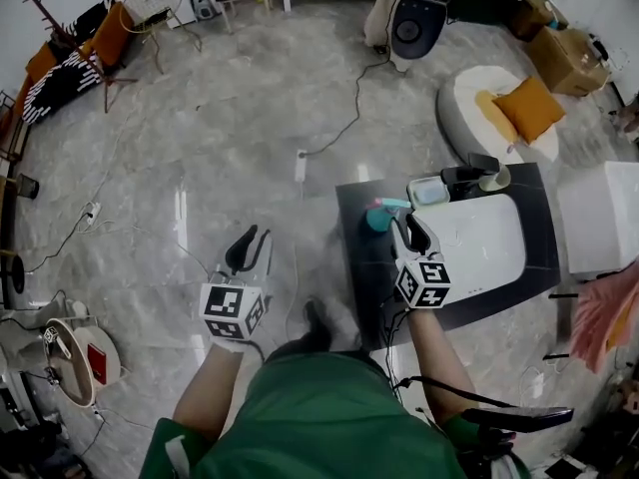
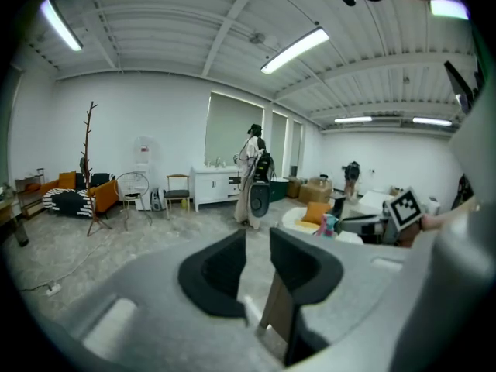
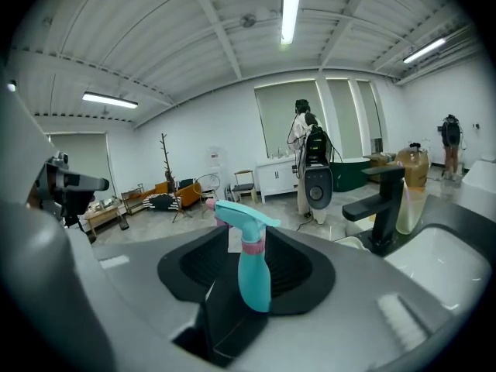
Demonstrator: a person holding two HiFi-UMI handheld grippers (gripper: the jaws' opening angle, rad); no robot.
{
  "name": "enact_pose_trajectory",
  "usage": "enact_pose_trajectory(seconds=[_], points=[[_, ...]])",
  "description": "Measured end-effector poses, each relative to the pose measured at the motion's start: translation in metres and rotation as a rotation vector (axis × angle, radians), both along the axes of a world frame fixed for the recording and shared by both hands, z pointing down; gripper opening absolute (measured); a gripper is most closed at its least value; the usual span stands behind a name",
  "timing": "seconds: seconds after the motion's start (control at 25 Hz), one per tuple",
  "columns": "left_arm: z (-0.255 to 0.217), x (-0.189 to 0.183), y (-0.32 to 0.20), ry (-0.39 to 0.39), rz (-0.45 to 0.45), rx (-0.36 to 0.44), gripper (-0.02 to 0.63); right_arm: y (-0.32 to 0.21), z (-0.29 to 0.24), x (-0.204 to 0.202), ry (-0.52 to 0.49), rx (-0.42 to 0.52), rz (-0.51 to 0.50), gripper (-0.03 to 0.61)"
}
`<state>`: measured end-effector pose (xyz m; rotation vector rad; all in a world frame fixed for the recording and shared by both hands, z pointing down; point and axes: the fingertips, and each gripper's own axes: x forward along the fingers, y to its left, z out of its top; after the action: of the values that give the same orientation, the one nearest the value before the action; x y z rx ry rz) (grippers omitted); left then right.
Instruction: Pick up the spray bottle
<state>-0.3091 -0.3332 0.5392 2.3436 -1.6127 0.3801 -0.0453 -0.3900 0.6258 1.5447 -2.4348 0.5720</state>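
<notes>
The teal spray bottle (image 1: 380, 215) with a pink collar stands upright on the dark counter (image 1: 359, 267), near its far left corner. In the right gripper view the spray bottle (image 3: 253, 273) stands between the two black pads with a little room on each side. My right gripper (image 3: 247, 231) is open around it, and in the head view the right gripper (image 1: 405, 222) reaches the bottle from the near side. My left gripper (image 1: 252, 239) hangs over the floor left of the counter. Its jaws (image 2: 257, 242) stand a narrow gap apart with nothing between them.
A white basin (image 1: 489, 242) fills the counter right of the bottle, with a black faucet (image 3: 381, 208) and a soap bottle (image 3: 408, 196) behind it. A white box (image 1: 599, 218) stands to the right. Cables and a power strip (image 1: 301, 166) lie on the marble floor.
</notes>
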Motion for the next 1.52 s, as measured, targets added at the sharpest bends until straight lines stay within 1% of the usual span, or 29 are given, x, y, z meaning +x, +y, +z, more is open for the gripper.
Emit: enact_pose_trajectory(seconds=[0.12,0.4,0.64,0.84,1.12,1.2,1.28,1.36,1.52], points=[[0.004,-0.002,-0.008,-0.003,0.008,-0.012,0.095,-0.008,0.01,-0.002,0.013,-0.017,0.01,0.132],[0.016,-0.005,-0.02,-0.004,0.017,-0.032,0.094,-0.024,0.034,-0.007,0.023,-0.039,0.016,0.158],[0.021,-0.009,-0.024,-0.015,0.017,-0.052,0.094,-0.037,0.039,-0.014,0.038,-0.038,0.018,0.17],[0.022,-0.011,-0.025,-0.004,0.004,-0.059,0.094,-0.04,0.041,-0.013,0.053,-0.036,0.015,0.17],[0.022,-0.007,-0.02,0.001,-0.01,-0.058,0.092,-0.047,0.037,-0.01,0.086,-0.004,0.011,0.169],[0.024,-0.006,-0.017,0.0,-0.018,-0.059,0.092,-0.049,0.037,-0.007,0.096,0.008,0.009,0.138],[0.022,-0.009,-0.016,0.0,-0.027,-0.055,0.091,-0.048,0.033,-0.007,0.105,0.016,0.002,0.135],[0.02,-0.011,-0.014,-0.002,-0.036,-0.046,0.091,-0.046,0.027,-0.005,0.114,0.026,-0.006,0.135],[0.012,-0.004,-0.016,-0.009,-0.05,-0.016,0.088,-0.041,0.009,0.011,0.115,0.059,-0.005,0.133]])
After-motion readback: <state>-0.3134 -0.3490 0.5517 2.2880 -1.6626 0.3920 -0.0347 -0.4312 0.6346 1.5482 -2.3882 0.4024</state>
